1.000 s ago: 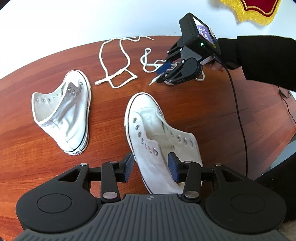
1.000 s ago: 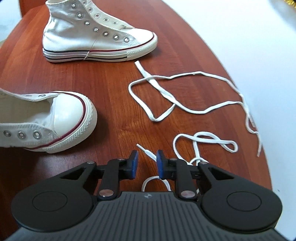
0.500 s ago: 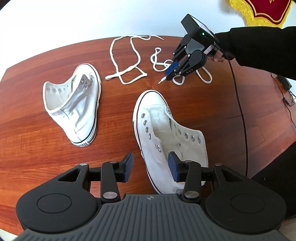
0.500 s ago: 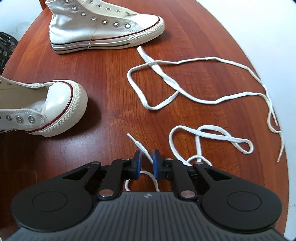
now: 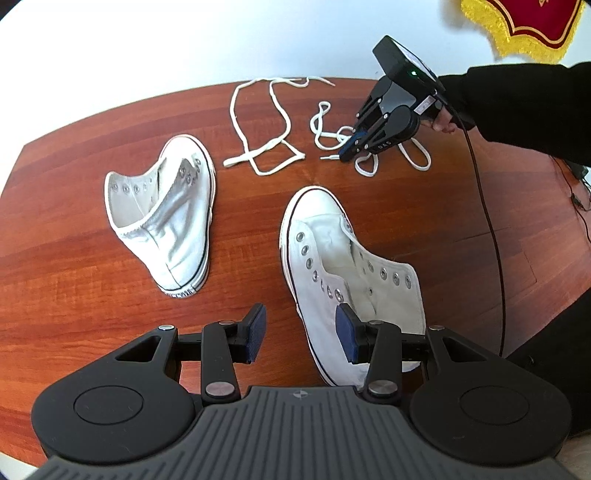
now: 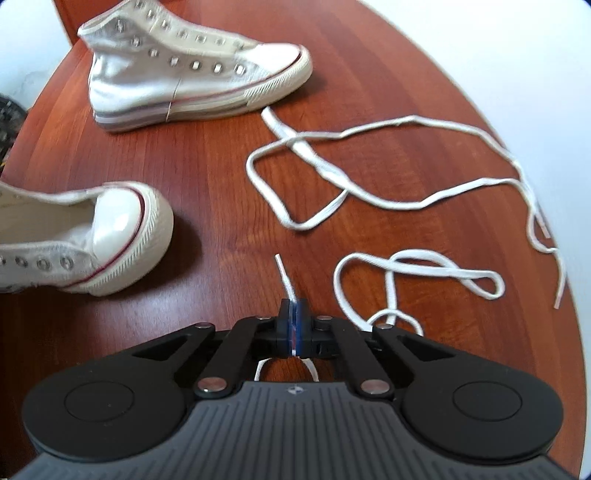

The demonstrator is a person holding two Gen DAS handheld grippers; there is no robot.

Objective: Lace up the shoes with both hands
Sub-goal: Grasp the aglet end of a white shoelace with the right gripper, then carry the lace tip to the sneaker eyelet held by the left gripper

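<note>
Two unlaced white high-top shoes lie on the wooden table. The nearer shoe [image 5: 343, 266] [image 6: 74, 240] sits upright under my left gripper [image 5: 301, 332], which hovers open above its heel. The other shoe [image 5: 166, 214] [image 6: 192, 77] lies on its side at the left. My right gripper [image 6: 293, 314] [image 5: 349, 149] is shut on one end of a white lace [image 6: 406, 269] [image 5: 325, 129]; the lace tip [image 6: 282, 271] sticks out past the fingertips. A second white lace [image 6: 369, 173] [image 5: 258, 122] lies loose beyond it.
The round table's far edge [image 5: 129, 99] runs close behind the laces. A person's black sleeve [image 5: 517, 107] and a black cable [image 5: 491, 221] cross the right side. A red and gold banner [image 5: 517, 26] hangs on the white wall.
My right gripper closed on the lace end, which lay between open fingers before. The left gripper drew back, so both shoes look farther away.
</note>
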